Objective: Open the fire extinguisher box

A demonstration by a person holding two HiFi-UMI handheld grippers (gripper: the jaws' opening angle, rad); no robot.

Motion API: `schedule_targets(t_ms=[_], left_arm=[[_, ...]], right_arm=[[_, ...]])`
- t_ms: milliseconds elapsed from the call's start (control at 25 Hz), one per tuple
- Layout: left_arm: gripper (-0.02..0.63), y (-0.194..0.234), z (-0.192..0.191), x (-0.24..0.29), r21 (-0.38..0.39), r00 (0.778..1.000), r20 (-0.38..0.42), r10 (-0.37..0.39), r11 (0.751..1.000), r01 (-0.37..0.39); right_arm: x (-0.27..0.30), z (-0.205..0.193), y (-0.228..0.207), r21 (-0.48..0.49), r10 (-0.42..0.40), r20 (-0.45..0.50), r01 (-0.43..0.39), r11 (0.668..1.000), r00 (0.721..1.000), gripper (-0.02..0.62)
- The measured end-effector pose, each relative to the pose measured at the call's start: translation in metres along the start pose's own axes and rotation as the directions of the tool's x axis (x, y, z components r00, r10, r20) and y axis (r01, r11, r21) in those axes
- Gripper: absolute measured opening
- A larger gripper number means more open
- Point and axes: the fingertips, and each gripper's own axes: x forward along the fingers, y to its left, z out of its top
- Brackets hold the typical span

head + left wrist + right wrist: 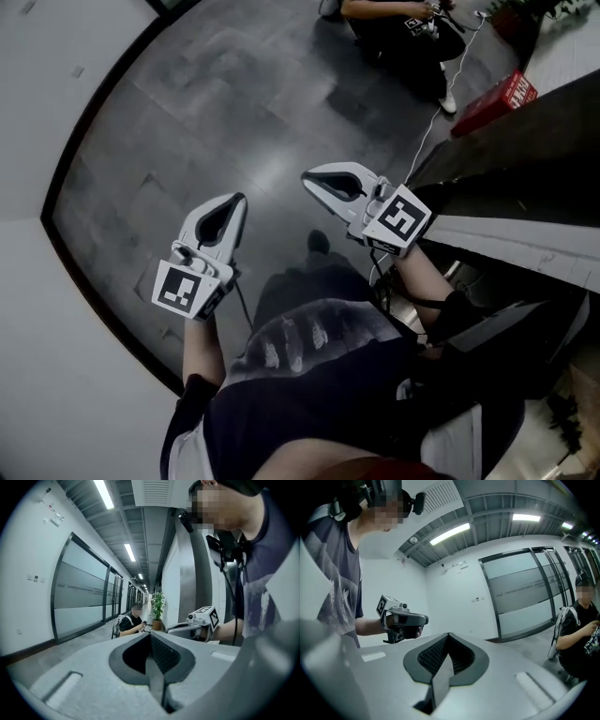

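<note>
A red box (495,101) with white lettering stands on the floor at the far right of the head view, against a dark wall. Both grippers are held in the air in front of me, well short of it. My left gripper (241,198) points forward over the grey floor, its jaws shut with nothing between them (151,635). To its right, my right gripper (306,176) angles toward the left, also shut and empty (448,634). Each gripper view shows the other gripper alongside. The red box does not appear in either gripper view.
A person (403,33) sits on the floor farther down the corridor, near a potted plant (158,606). A white cable (427,131) runs across the floor toward the dark wall (534,141). A glass partition (84,592) lines the left side.
</note>
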Motion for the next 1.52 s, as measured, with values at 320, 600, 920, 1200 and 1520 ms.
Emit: schedule_targets(t_ms=[320,600,920,1200,1520], left_arm=[[0.0,0.006,0.002,0.041,0.027,0.999,-0.019,-0.047,0.999,0.047],[0.0,0.042,0.013,0.041,0.007,0.999,0.03,-0.012,1.0,0.012],[0.0,0.098,0.014,0.014,0.011,0.998,0.066,0.017,1.0,-0.018],[0.0,0.184,0.012,-0.004,-0.083,0.998,0.007,0.064,0.995,-0.063],[0.0,0.224,0.027,-0.019,-0.041,0.996,0.04,0.078,0.996,-0.077]], right_arm=[[-0.03,0.002,-0.036,0.019,-0.114,-0.024,0.115,0.993,0.993,0.0],[-0.005,0.034,-0.037,-0.016,-0.079,0.035,0.08,0.997,0.996,0.0],[0.072,0.043,-0.027,0.084,0.042,0.069,-0.048,0.995,0.997,0.0],[0.14,0.022,-0.056,0.206,0.014,-0.007,-0.013,0.978,1.0,0.0],[0.216,0.033,-0.065,0.165,0.097,-0.004,-0.095,0.982,0.995,0.0]])
